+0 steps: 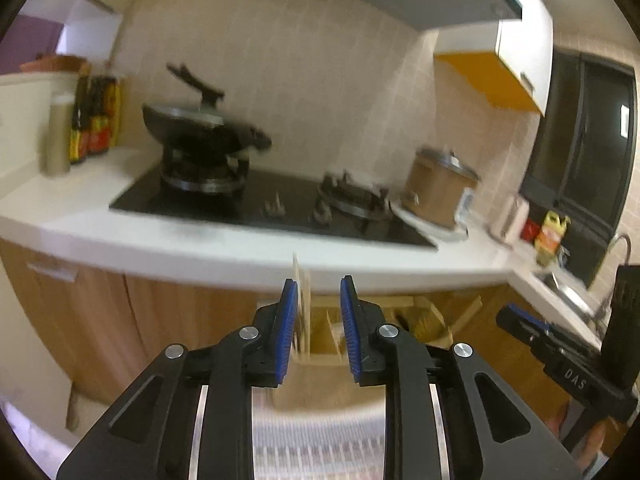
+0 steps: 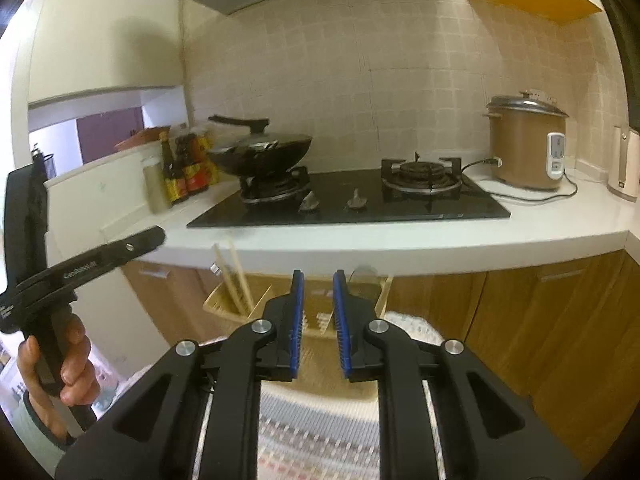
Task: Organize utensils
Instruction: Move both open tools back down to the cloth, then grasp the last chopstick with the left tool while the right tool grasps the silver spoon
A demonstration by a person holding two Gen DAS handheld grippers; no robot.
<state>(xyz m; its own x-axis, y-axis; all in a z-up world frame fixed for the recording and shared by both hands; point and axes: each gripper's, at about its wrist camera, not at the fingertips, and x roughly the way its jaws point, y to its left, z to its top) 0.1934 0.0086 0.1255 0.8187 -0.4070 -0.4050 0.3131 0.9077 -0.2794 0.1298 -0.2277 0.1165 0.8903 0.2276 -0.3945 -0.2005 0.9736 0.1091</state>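
Both claws, left point(image 1: 319, 330) and right point(image 2: 319, 326), stand part open and hold nothing. Just ahead of them sits the wooden utensil caddy point(image 2: 224, 304), chopsticks point(image 2: 236, 276) upright in its left compartment, below the worktop point(image 2: 400, 244).

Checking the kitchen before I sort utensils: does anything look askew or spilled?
No spills show. The lid on the wok sits tilted, not flat. In the wooden organizer below the counter, the chopsticks lean at an angle.
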